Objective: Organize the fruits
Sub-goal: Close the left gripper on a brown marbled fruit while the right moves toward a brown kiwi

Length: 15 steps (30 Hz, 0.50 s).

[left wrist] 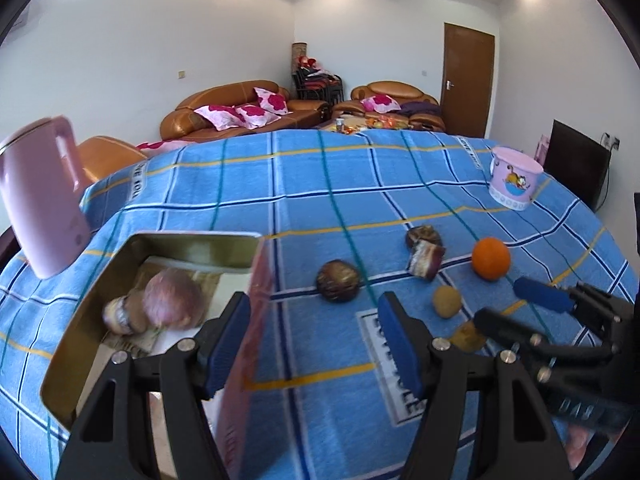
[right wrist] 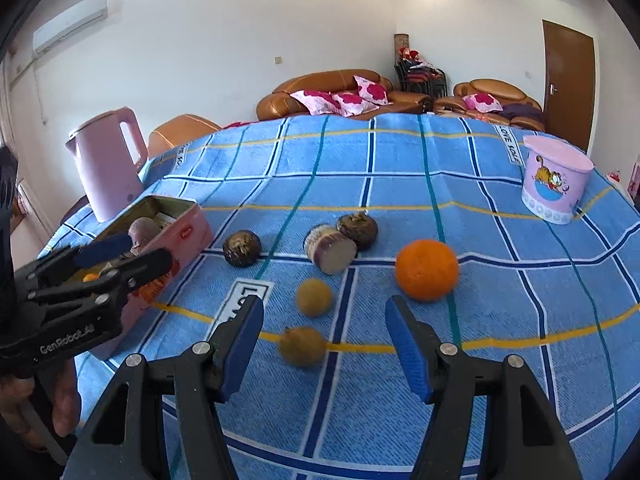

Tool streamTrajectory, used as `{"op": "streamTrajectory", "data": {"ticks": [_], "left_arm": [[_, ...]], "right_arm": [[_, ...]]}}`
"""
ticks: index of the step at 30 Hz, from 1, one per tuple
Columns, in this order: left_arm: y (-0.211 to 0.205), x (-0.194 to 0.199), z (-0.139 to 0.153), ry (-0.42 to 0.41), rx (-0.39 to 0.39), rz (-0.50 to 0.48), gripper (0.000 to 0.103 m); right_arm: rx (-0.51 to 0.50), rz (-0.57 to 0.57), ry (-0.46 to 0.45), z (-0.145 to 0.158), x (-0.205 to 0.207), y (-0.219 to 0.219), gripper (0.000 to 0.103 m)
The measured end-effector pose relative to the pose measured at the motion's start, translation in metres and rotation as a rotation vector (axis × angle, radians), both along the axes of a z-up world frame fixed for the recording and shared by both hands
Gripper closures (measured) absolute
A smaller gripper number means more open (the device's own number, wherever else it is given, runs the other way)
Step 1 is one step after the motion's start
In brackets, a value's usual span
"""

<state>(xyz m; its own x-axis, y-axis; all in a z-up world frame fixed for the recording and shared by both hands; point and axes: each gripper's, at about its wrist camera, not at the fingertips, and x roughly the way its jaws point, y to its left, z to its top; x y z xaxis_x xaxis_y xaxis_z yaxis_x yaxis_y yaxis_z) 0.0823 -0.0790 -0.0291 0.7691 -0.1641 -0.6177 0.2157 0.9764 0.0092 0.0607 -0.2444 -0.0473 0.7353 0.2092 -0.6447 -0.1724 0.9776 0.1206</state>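
A pink tin box (left wrist: 256,320) (right wrist: 188,236) stands open at the left with a purple round fruit (left wrist: 172,298) and another piece inside. My left gripper (left wrist: 316,320) is open, its jaws astride the tin's right wall. On the blue cloth lie an orange (right wrist: 426,275) (left wrist: 490,258), two small yellow-brown fruits (right wrist: 314,297) (right wrist: 302,346), two dark round fruits (right wrist: 241,248) (right wrist: 357,230) and a cut piece (right wrist: 330,248). My right gripper (right wrist: 324,320) is open and empty, above the nearer yellow-brown fruit.
A pink kettle (right wrist: 110,162) stands at the table's far left. A pink cartoon bucket (right wrist: 554,178) stands at the far right. The blue checked cloth (right wrist: 400,172) covers the table. Sofas stand beyond.
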Motion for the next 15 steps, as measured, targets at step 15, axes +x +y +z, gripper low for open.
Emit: {"op": "streamTrajectory", "data": {"ticks": [15], "left_arm": [[-0.047,0.057,-0.032,0.172,0.081,-0.049,0.063]], "right_arm": [[0.029,-0.007,0.015,-0.002,0.001,-0.009,0.038]]}}
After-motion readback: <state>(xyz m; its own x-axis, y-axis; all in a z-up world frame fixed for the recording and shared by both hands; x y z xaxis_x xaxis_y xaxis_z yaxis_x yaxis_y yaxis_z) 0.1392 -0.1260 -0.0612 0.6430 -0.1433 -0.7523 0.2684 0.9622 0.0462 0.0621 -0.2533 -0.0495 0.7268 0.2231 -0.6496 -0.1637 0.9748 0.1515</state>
